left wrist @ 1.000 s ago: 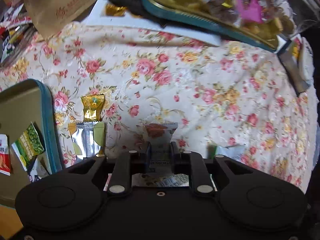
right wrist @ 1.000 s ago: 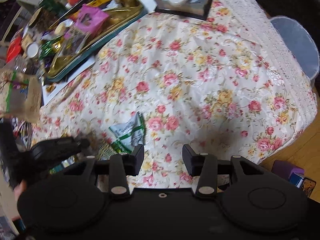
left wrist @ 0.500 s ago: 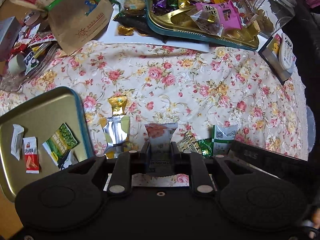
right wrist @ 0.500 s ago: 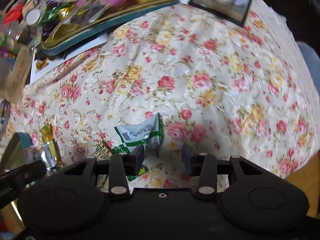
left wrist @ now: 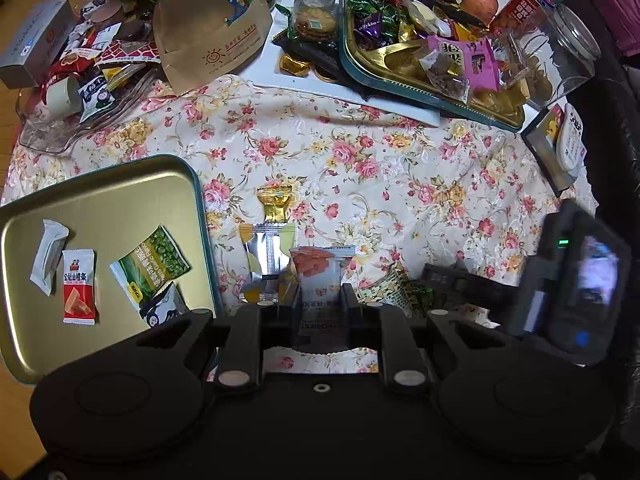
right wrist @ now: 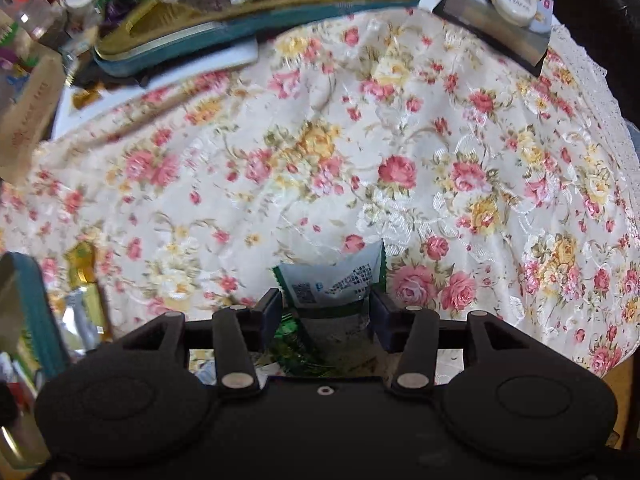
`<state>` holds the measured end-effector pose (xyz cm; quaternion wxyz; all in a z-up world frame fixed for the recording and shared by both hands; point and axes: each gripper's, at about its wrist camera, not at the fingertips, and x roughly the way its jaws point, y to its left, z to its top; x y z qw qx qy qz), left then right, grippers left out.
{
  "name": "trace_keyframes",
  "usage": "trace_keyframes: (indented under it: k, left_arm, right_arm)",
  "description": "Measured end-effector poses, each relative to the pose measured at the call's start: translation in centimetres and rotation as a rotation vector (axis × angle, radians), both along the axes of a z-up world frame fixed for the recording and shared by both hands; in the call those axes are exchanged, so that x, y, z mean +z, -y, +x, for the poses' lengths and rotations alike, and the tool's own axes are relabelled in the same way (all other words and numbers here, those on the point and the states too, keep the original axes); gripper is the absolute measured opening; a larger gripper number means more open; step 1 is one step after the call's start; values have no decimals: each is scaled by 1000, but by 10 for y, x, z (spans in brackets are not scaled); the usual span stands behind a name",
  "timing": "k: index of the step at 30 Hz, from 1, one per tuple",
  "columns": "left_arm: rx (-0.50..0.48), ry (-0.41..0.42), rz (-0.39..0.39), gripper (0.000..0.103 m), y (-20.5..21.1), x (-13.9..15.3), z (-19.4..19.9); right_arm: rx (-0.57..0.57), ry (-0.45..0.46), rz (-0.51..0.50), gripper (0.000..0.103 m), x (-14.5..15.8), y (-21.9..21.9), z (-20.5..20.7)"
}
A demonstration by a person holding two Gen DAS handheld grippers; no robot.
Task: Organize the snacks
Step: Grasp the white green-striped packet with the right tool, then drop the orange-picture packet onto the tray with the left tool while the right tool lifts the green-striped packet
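Left gripper [left wrist: 320,300] is clamped narrow on a white packet with orange print [left wrist: 320,276], held above the floral tablecloth [left wrist: 380,152], just right of the gold tray [left wrist: 100,200]. Only the left view shows that tray's contents: a white wrapper [left wrist: 48,254], a red packet [left wrist: 79,286] and a green pea packet [left wrist: 154,262]. It also catches the right gripper's body [left wrist: 576,280] at the right edge. Only the right view shows the right gripper [right wrist: 325,304] with jaws opening, straddling a white-and-green packet [right wrist: 334,280] on the cloth; pads don't look pressed on it. A gold candy [left wrist: 275,202] and a silver sachet [left wrist: 267,252] lie on the cloth between tray and held packet. At the far edge of the table: a crowded candy tray [left wrist: 420,88], a brown paper bag [left wrist: 212,24], a glass jar [left wrist: 560,52]. Versus a second ago, the left view sits higher, with the tray now showing nearly whole, and the right gripper has dropped closer to its packet and spread wider.
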<state>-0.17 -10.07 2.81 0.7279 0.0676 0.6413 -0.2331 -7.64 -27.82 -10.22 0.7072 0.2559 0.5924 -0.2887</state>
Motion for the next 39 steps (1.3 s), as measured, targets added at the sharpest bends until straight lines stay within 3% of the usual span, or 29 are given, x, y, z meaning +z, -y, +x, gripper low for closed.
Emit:
trace_keyframes:
  k: [2,5,9,11,12,19,29,39]
  left_arm:
    - [4,-1,-10,25,-2,3,1]
    - [5,1,-20,25,-3,5,2]
    - [3,0,-19,25,0,5,1]
    - [3,-2,-13,25,2,3,1]
    - [3,-4,-10,25,3,2,1]
    - [-10,-4,11,25,13,-2,-3]
    - [-9,12,32,25,8,-3,0]
    - [60,57,82,25,-41,-5,27]
  right_arm:
    - [-14,-14,-28,60,-11,1,0]
    - [-31,0,-31,59,-13,3,-1]
    - [-28,-4,-6,55,-12,6,-1]
    - [-28,-9,-7,46,-12,6,-1]
    - [-25,-10,-3,37,-11,7,-1]
    - [-62,-15,45,35,-7,22,-15]
    - [-159,96,110,35,38,41,-36]
    - [-75,174,142,35,70,7,-25]
